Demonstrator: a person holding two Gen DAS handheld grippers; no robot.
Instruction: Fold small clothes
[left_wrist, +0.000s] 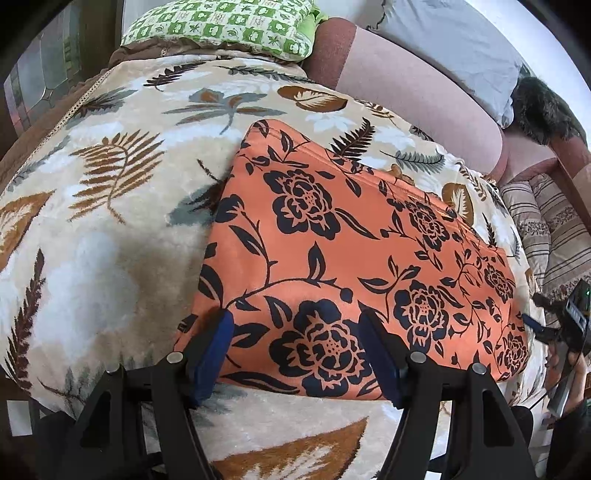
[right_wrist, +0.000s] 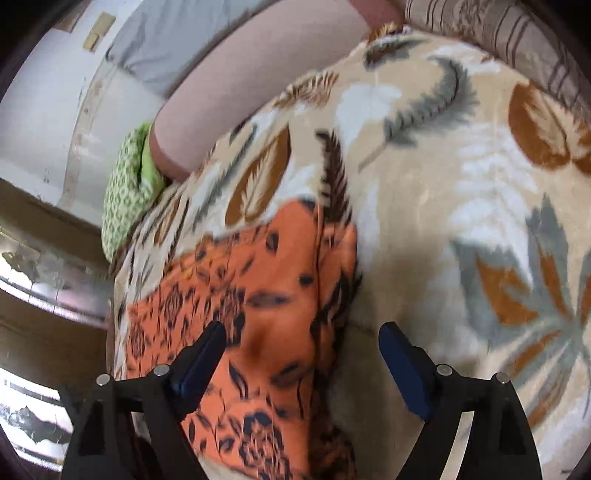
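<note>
Smooth orange floral cloth (left_wrist: 332, 266) lies folded on plush leaf-print blanket (left_wrist: 110, 229), both tongs (left_wrist: 295, 321) (right_wrist: 303, 332) agape, empty

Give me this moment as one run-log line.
stage: cloth folded flat | orange floral cloth on leaf blanket | left gripper open over near edge | right gripper open over cloth's right edge, nothing held

Working surface is a bed or couch under my claws, covered by a plush beige leaf-print blanket (left_wrist: 110, 229). Flat on it lies the folded orange cloth with dark flowers (left_wrist: 332, 258), one edge running toward the far side. At the head end a green checked pillow (left_wrist: 221, 26) rests on the blanket's edge. A striped cushion (left_wrist: 546, 229) sits beside the blanket.
</note>
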